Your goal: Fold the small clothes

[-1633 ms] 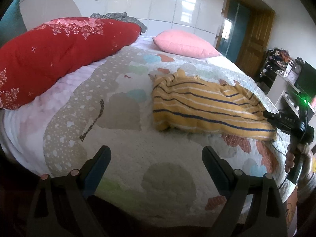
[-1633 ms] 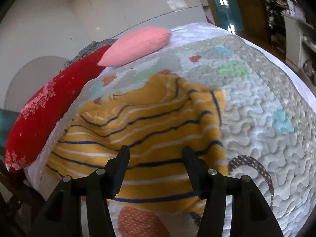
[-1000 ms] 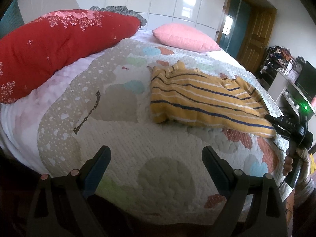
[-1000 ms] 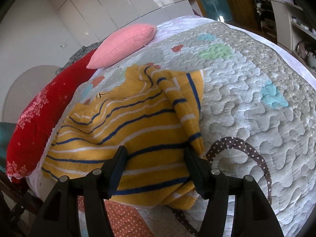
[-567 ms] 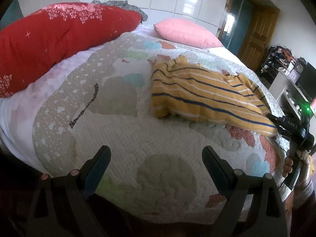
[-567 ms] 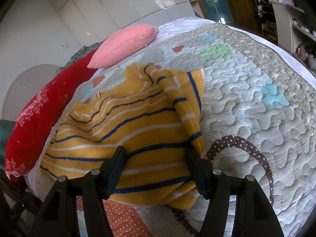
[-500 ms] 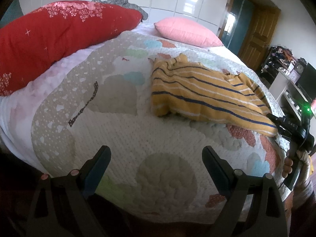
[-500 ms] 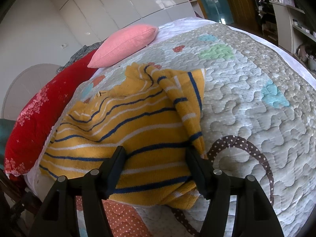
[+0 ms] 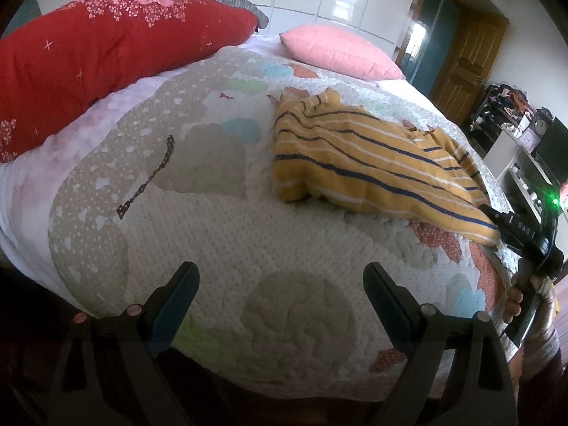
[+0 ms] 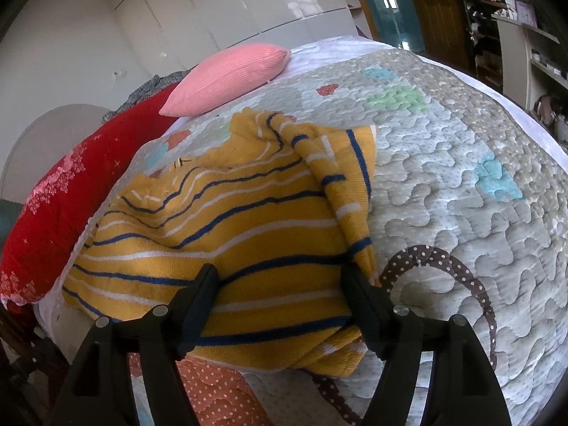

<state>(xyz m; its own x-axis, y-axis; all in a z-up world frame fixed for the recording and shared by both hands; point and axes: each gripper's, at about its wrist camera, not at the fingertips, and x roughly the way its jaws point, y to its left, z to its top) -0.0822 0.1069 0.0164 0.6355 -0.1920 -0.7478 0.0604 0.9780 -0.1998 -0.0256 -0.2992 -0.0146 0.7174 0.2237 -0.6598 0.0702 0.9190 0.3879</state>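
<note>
A yellow sweater with blue and white stripes (image 9: 358, 163) lies folded on the quilted bed (image 9: 227, 220), right of centre. My left gripper (image 9: 280, 284) hovers open over bare quilt near the front edge, well short of the sweater. Seen from the right wrist, the sweater (image 10: 248, 234) fills the middle, one side lapped over along its right edge. My right gripper (image 10: 278, 277) straddles the sweater's near hem. Its jaws are opening and the cloth lies slack between them, not pinched. From the left wrist, the right gripper (image 9: 497, 218) sits at the sweater's near right corner, held by a hand (image 9: 514, 301).
A long red cushion (image 9: 106, 53) lies along the bed's left side and a pink pillow (image 9: 337, 53) at the head. White wardrobe doors stand behind. A wooden door (image 9: 465, 67) and cluttered shelves (image 9: 525, 163) are to the right, past the bed's edge.
The right gripper's jaws have spread wider over the sweater's near hem, which now rests loose on the quilt. The left gripper has stayed open and barely shifted.
</note>
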